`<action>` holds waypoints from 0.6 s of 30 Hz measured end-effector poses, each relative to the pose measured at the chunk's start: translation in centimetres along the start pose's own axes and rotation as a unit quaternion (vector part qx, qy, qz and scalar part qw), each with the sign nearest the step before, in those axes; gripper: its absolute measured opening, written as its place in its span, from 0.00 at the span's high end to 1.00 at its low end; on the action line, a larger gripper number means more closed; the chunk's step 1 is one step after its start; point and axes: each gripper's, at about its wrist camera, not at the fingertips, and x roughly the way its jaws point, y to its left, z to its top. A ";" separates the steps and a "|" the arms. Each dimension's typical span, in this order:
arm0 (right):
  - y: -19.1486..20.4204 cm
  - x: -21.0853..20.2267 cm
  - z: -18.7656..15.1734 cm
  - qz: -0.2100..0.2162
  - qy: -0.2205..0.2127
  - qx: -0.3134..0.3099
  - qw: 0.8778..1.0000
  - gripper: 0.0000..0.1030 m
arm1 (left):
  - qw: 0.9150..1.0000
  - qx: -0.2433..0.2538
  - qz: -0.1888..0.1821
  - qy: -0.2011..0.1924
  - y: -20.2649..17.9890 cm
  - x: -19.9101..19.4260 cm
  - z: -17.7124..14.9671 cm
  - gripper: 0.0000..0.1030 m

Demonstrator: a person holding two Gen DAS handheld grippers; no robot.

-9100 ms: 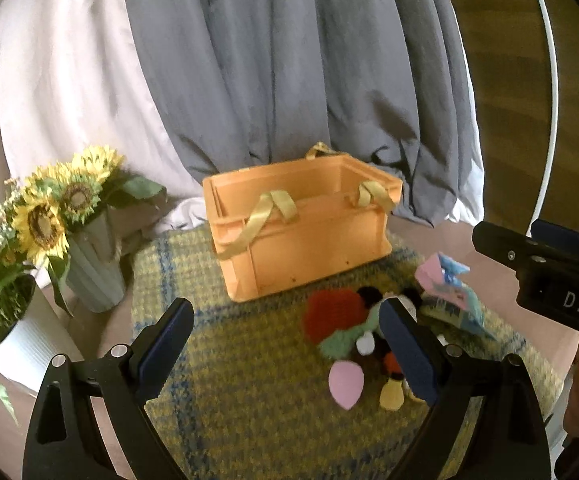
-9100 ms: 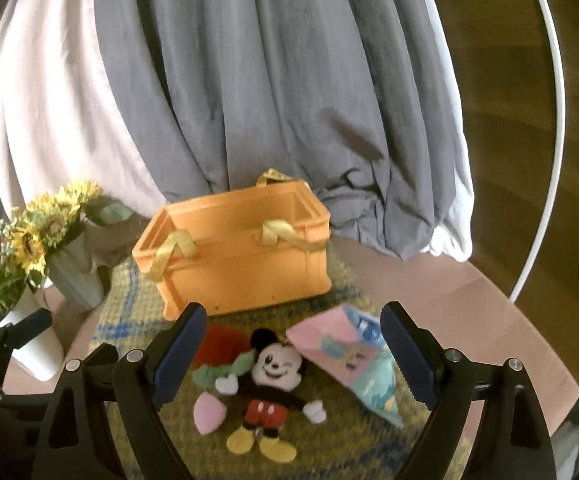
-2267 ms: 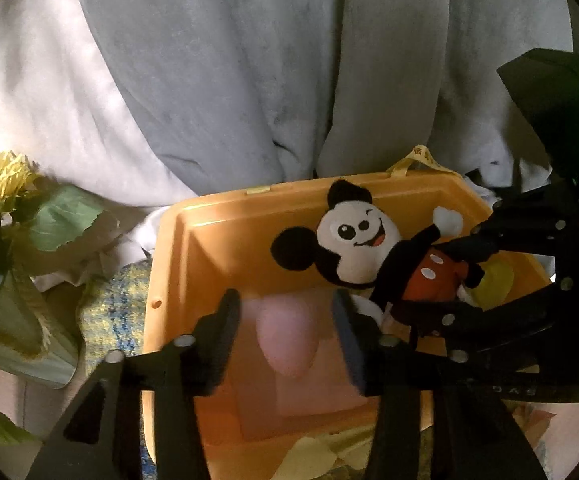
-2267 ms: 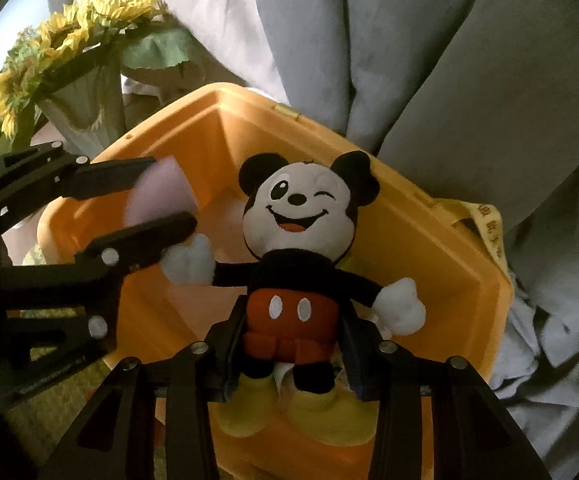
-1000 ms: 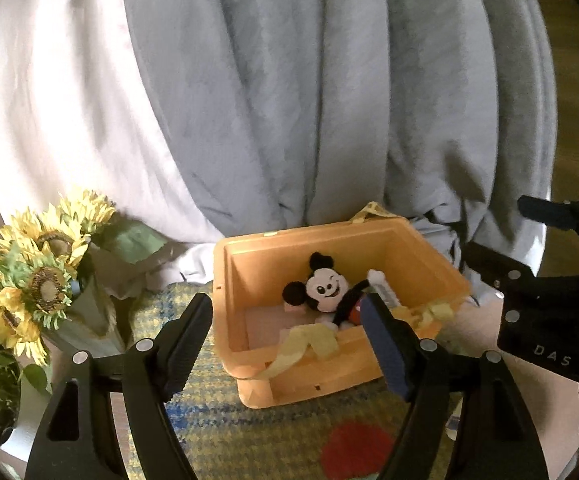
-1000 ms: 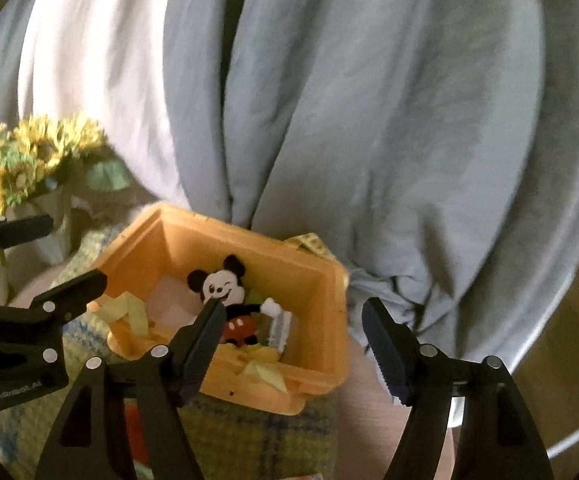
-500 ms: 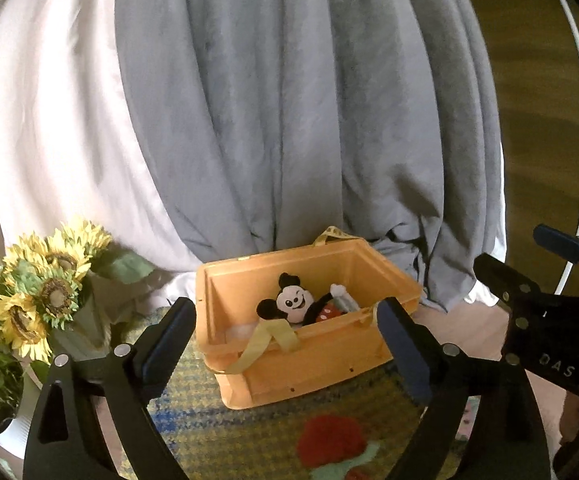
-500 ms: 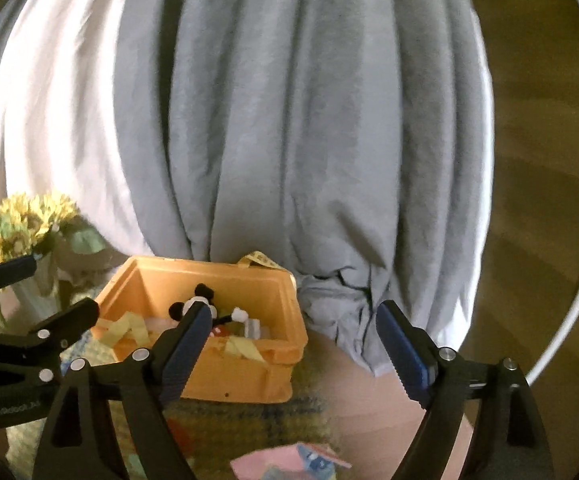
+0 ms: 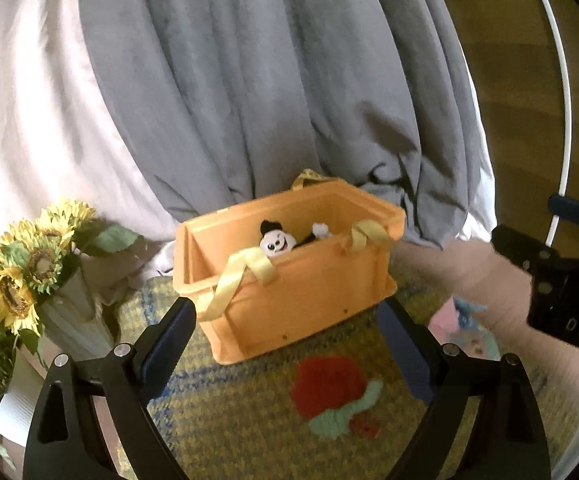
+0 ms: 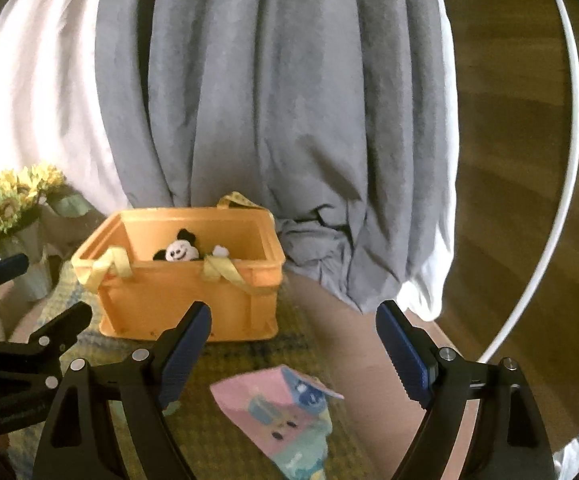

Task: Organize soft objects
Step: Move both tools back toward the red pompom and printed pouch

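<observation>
**Plastic crate amid cloth and plush**

The orange crate (image 9: pixel 301 280) looks like smooth, matt plastic, with satiny yellow ribbon handles (image 9: pixel 245 276) draped over its front wall. Inside it sits a plush mouse toy (image 9: pixel 275 240). Under the crate lies a coarse woven mat (image 9: pixel 229 412); behind it hangs soft, creased grey cloth (image 9: pixel 257 80). In front of the crate lies a fuzzy red plush (image 9: pixel 329 386).

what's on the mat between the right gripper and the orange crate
In the right wrist view, only the pink and blue pouch lies below the open right gripper; beyond it, bare woven mat runs to the orange crate.
</observation>
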 end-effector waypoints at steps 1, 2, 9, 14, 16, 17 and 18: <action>-0.1 -0.1 -0.4 -0.004 0.000 0.001 1.000 0.17 | 1.000 0.003 0.000 0.004 -0.2 0.1 -0.2 0.10; -0.2 -0.2 -0.6 -0.006 0.001 0.002 1.000 0.17 | 1.000 0.004 -0.001 0.007 -0.3 0.2 -0.5 0.10; -1.1 -0.1 -3.3 -0.022 0.010 0.026 0.999 0.17 | 0.999 0.021 0.005 0.035 -1.7 1.5 -2.5 0.10; -1.5 1.2 -4.9 -0.024 0.047 0.043 0.998 0.17 | 0.997 0.025 -0.002 0.067 -2.3 2.8 -3.7 0.10; -1.8 2.0 -5.5 -0.018 0.064 0.054 0.996 0.17 | 0.996 0.029 -0.010 0.089 -2.7 3.7 -4.2 0.10; -2.0 2.3 -5.7 -0.016 0.073 0.060 0.995 0.17 | 0.995 0.031 -0.012 0.097 -2.9 4.1 -4.5 0.10; -2.1 2.7 -6.0 -0.015 0.081 0.065 0.995 0.17 | 0.994 0.034 -0.013 0.102 -3.0 4.4 -4.7 0.10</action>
